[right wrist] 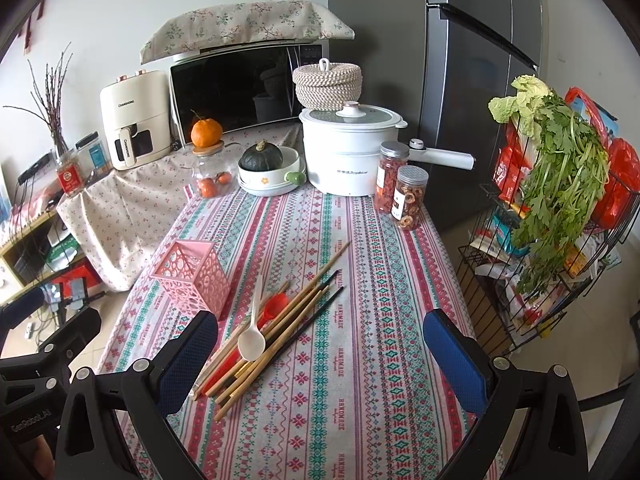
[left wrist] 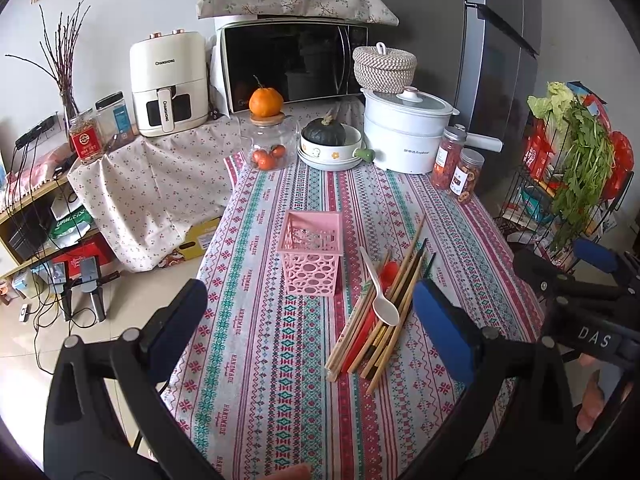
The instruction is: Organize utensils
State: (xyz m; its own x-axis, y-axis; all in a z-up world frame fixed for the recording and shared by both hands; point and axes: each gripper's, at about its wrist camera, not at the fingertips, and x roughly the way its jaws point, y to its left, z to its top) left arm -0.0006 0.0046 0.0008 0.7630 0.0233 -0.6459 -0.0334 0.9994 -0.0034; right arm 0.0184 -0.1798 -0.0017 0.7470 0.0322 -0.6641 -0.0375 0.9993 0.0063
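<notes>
We are right at the start here, and nothing has been picked up. Our left gripper (left wrist: 308, 316) hangs over the near edge of the counter (left wrist: 280, 360) with its jaws spread wide and nothing between them. Our right gripper (right wrist: 320, 344) is the same: jaws released, blue pads (right wrist: 456, 360) well apart, only tablecloth showing in the gap.

The utensils lie in a loose heap at the centre of both views. In the right wrist view, the white spoon (right wrist: 252, 334) rests on top of the bundle of chopsticks (right wrist: 280, 328), bowl towards us, and a red spoon (right wrist: 276, 305) peeks out beneath. One lone chopstick (right wrist: 334, 258) angles away towards the upper right of the frame. The pink holder (right wrist: 196, 280) stands upright just left of the pile, close beside it but seemingly not touching, and it looks empty from the left wrist view.

So the step in hand, as we judge it, is the first pick. The white spoon sits uppermost and clear, making it the natural first choice. The right gripper is closer to the pile, which lies towards its left pad. The next move calls for dropping low, closing across the thin handle, then lifting it to the holder's open top without scattering the sticks beneath.
</notes>
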